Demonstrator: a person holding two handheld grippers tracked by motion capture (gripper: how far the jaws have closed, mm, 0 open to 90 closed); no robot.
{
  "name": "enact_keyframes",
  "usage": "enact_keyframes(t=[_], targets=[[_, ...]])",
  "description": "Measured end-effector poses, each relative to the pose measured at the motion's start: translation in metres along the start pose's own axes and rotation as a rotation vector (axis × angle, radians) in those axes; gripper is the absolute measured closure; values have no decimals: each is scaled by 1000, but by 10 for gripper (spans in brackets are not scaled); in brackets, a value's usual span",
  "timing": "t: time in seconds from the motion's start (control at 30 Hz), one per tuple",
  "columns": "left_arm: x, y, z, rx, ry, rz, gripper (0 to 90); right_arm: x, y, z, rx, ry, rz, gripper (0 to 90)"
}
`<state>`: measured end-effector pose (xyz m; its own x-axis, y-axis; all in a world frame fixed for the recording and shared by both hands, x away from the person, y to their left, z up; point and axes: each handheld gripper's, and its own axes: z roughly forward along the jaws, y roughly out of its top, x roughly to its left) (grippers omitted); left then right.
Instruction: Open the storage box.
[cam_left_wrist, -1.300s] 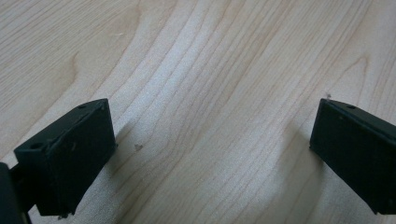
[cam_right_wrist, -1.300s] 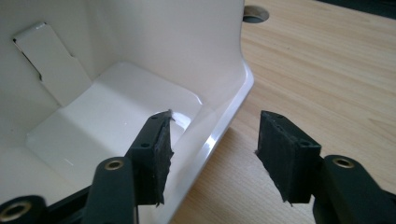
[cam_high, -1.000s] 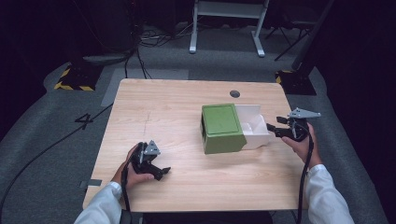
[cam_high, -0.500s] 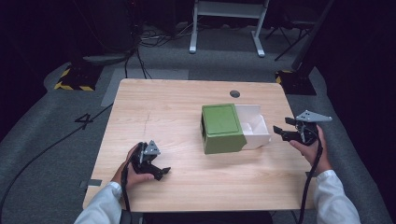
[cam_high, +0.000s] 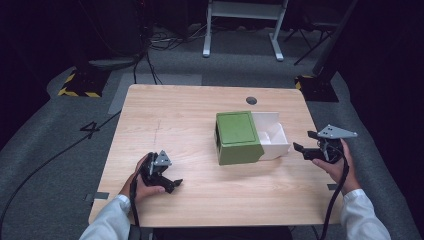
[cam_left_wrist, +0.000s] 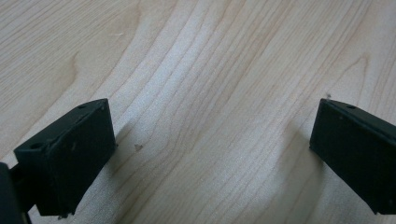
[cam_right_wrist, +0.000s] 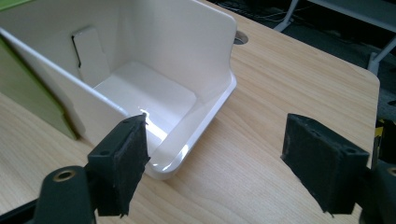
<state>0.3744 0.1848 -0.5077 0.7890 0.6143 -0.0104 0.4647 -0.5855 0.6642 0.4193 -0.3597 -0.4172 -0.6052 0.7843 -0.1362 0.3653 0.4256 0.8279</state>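
Drawer: your white drawer sticks out of the green box, mid-table.
Feel: probably light, stiff, slippery plastic.
Grab: pinch its front edge.
Right gripper: spread wide, holding nothing.
Left gripper: spread, resting on the table.

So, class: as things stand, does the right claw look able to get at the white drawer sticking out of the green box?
Probably yes. The right claw is open and faces the white drawer with bare table between them; the green box sits on the drawer's far side.
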Motion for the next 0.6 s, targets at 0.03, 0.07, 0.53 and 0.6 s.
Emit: enact_keyframes(t=[0.03, 0.07, 0.53, 0.6], targets=[[0, 0, 0, 0, 0, 0, 3, 2, -1, -1, 2, 2, -6, 221], [0, 0, 0, 0, 0, 0, 3, 3, -2, -2, 2, 1, -8, 220], [0, 0, 0, 0, 0, 0, 3, 23, -24, -5, 43, 23, -59, 217], [0, 0, 0, 0, 0, 0, 3, 25, -26, -5, 45, 25, -59, 217]])
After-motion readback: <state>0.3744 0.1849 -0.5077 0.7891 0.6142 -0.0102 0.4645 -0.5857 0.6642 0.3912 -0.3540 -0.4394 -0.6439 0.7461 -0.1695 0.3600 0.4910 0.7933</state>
